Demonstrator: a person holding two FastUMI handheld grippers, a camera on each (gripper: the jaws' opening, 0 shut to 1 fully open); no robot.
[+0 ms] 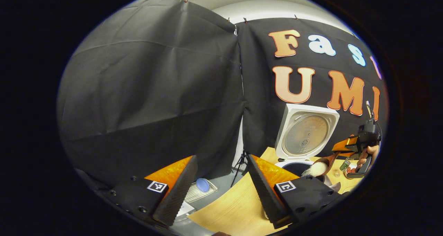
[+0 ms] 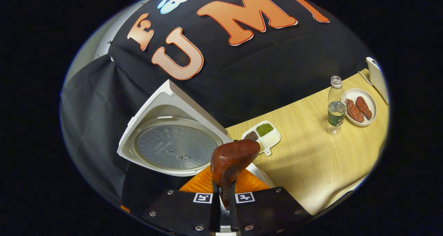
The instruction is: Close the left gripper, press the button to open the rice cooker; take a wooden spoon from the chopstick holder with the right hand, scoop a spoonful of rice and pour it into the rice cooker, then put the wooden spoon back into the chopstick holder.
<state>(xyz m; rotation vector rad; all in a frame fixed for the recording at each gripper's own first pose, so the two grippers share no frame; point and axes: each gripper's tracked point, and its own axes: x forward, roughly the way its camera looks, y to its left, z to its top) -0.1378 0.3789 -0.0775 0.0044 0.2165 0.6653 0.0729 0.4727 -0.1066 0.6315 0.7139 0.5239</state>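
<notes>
Jaws, left gripper [image 1: 218, 191]: standing wide apart and gripping nothing; bare bench [image 1: 232, 208] is showing in the gap between the two fingers.
Jaws, right gripper [image 2: 223, 194]: pressing nearly together on the handle of the wooden spoon [image 2: 230, 161], one finger on each side of it.
Right gripper, left gripper view [image 1: 360, 142]: hanging at 3 o'clock, with a hand [image 1: 367, 156] wrapping its grip.
Wooden spoon: pointing away from the right gripper; in the right gripper view its rounded back is facing the camera. In the left gripper view its bowl is tilting down at 4 o'clock.
Rice [image 1: 315, 168]: showing as a white heap at the spoon bowl, directly over the open pot; whether it is falling or still sitting in the bowl cannot be told.
Rice cooker [image 1: 297, 166]: sitting on the bench with its dark pot mouth exposed.
Lid [image 2: 173, 139]: standing fully raised, its round metal inner plate facing the cameras.
Divided dish [image 2: 263, 135]: resting on the bench just beyond the spoon, holding green and dark grains in separate compartments.
Bottle [image 2: 335, 106]: standing upright at 2 o'clock, uncapped, partly filled.
Plate [image 2: 368, 97]: lying just beside the bottle, carrying two reddish-brown pieces.
</notes>
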